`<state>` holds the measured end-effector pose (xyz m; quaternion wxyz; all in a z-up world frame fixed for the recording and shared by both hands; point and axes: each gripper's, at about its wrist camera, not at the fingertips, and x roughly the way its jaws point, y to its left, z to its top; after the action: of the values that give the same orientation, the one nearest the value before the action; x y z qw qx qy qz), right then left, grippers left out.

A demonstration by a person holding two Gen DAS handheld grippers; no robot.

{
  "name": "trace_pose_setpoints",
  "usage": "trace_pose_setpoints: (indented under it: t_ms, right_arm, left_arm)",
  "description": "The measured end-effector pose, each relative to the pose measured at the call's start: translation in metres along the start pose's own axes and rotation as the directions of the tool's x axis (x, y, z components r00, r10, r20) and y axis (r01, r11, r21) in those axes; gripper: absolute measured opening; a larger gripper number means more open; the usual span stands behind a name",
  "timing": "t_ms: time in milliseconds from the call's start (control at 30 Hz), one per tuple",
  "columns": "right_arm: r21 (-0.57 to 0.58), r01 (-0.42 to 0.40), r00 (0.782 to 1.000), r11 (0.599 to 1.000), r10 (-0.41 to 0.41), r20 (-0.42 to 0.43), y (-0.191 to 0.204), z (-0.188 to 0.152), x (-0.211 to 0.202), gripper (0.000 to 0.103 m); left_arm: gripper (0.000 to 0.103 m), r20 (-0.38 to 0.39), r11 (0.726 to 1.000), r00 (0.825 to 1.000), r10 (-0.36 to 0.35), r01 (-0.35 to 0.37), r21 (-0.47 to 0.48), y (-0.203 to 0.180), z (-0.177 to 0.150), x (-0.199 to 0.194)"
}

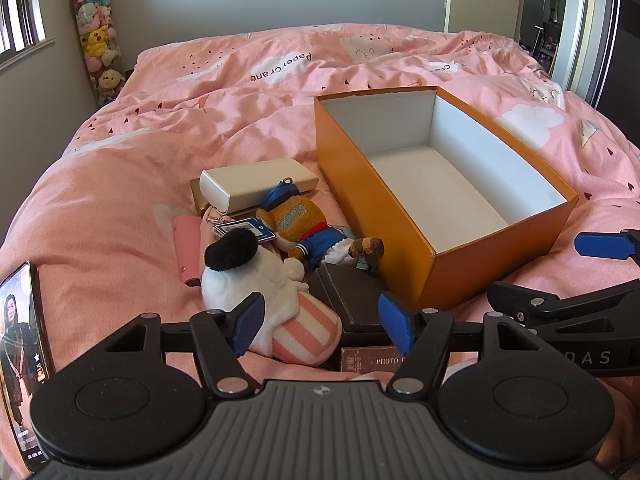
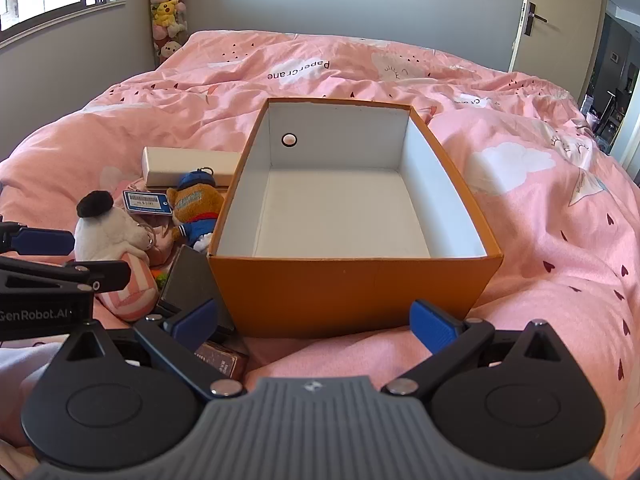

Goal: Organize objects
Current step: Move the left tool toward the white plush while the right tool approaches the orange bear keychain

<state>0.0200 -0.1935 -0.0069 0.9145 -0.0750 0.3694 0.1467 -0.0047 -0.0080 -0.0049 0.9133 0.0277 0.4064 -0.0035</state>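
Observation:
An empty orange box (image 1: 372, 216) with a white inside stands on the pink bed; it also shows in the right wrist view (image 2: 352, 292). Left of it lies a pile: a white plush with a black pompom (image 1: 256, 276) (image 2: 108, 232), a brown bear plush in blue (image 1: 300, 224) (image 2: 196, 208), a white oblong case (image 1: 256, 186) (image 2: 188, 166), a pink wallet (image 1: 187, 248) and a dark box (image 1: 348, 296) (image 2: 188, 276). My left gripper (image 1: 322, 328) is open and empty, just short of the white plush. My right gripper (image 2: 316, 324) is open and empty before the orange box's near wall.
A phone (image 1: 22, 360) lies on the bed at the far left. A brown photo album (image 1: 372, 360) (image 2: 220, 360) lies under the grippers. A tall column of plush toys (image 1: 96, 32) stands in the back corner. A door (image 2: 560, 16) is at the back right.

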Motion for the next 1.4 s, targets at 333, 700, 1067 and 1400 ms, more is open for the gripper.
trace_pose_setpoints:
  t_ms: [333, 700, 1067, 1400]
  right_arm:
    - [0.006, 0.002, 1.000, 1.000, -0.002, -0.007, 0.000, -0.001, 0.001, 0.102]
    - [-0.001, -0.001, 1.000, 1.000, 0.001, -0.029, 0.002, -0.001, 0.005, 0.102]
    - [-0.070, -0.120, 0.990, 0.990, 0.115, -0.076, 0.016, 0.008, 0.015, 0.073]
    - [-0.121, -0.357, 0.927, 0.926, 0.336, -0.165, 0.047, 0.022, 0.031, 0.033]
  left_arm:
    - [0.077, -0.002, 1.000, 1.000, 0.000, 0.000, 0.003, 0.000, -0.001, 0.000]
    - [0.074, -0.022, 1.000, 1.000, -0.016, 0.016, 0.015, -0.002, -0.002, 0.003]
    - [0.059, -0.086, 0.997, 0.994, -0.072, 0.070, -0.024, 0.021, 0.002, 0.002]
    - [0.055, -0.158, 0.971, 0.981, -0.114, 0.077, -0.226, 0.060, 0.008, 0.014]
